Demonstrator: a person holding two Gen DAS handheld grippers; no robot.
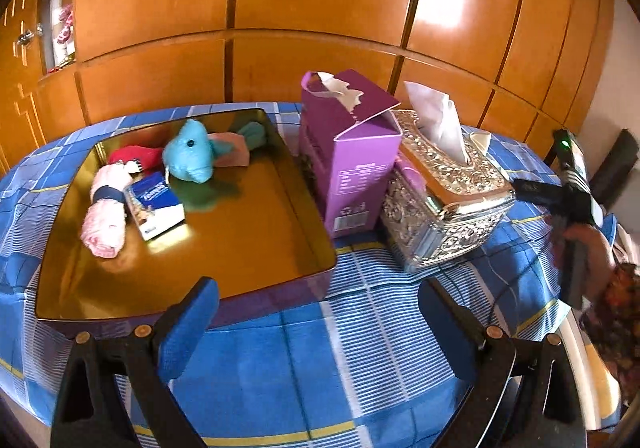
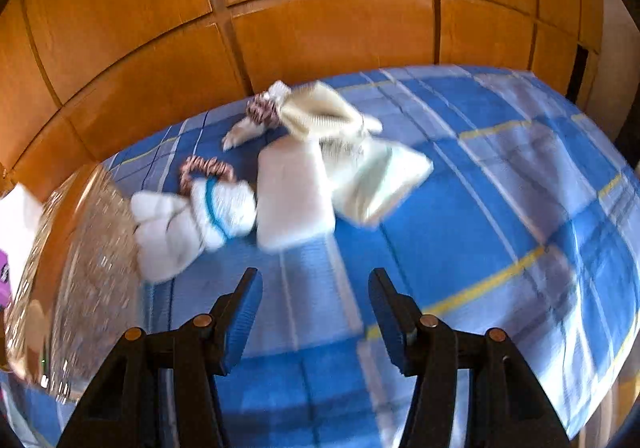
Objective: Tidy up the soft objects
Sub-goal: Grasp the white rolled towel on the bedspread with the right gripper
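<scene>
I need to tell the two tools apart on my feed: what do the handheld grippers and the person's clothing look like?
Both the left gripper and the right gripper have black angular frames with brass-coloured rivets and blue ribbed pads on the fingers. From the left wrist view, the other unit carries a small green light, and a dark floral-patterned sleeve shows beside it.

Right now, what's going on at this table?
A person with two handheld grippers is sorting soft items into a shallow gold metal tray, which already holds a blue plush dolphin and a rolled pink towel. The left gripper is open and empty. The right gripper, also empty, faces loose white cloth bundles on the blue checked tablecloth.
</scene>
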